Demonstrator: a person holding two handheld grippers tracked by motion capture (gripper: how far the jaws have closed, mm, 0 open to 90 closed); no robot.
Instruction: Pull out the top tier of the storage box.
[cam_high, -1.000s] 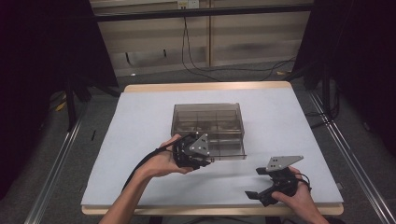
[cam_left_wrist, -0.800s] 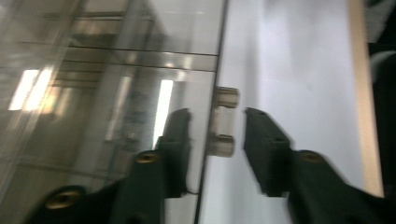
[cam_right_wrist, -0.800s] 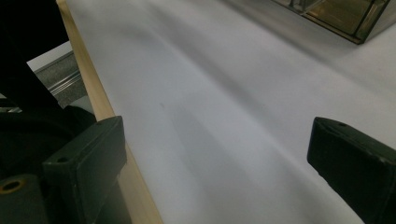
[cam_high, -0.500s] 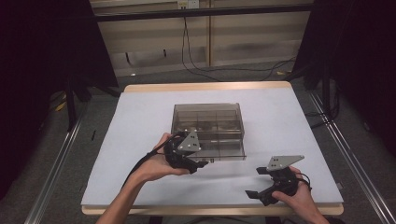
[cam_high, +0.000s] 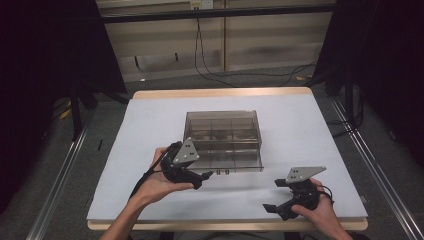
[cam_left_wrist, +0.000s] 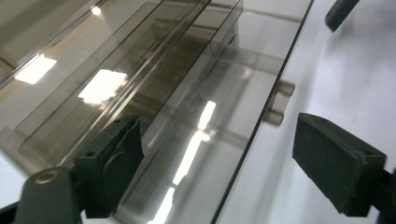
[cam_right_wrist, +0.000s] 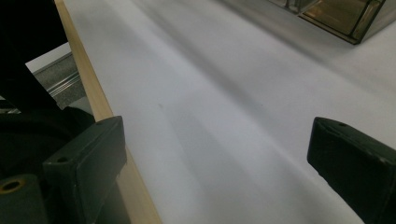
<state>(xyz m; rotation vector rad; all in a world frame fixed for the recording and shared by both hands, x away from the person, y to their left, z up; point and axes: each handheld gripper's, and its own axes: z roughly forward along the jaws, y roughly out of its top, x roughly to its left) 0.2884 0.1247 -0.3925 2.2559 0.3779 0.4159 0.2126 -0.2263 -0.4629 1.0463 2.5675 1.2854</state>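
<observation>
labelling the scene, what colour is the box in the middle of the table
Smoky brown, see-through plastic box; shows best in the left gripper view.

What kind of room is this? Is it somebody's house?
Probably not a house. It looks like a lab or recording studio: a white-covered table bearing just a clear plastic box, dark curtains on both sides, cables on the floor, and hand-held grippers, left and right.

White-topped table (cam_high: 310, 130), smoky compartment box (cam_high: 223, 140)
</observation>
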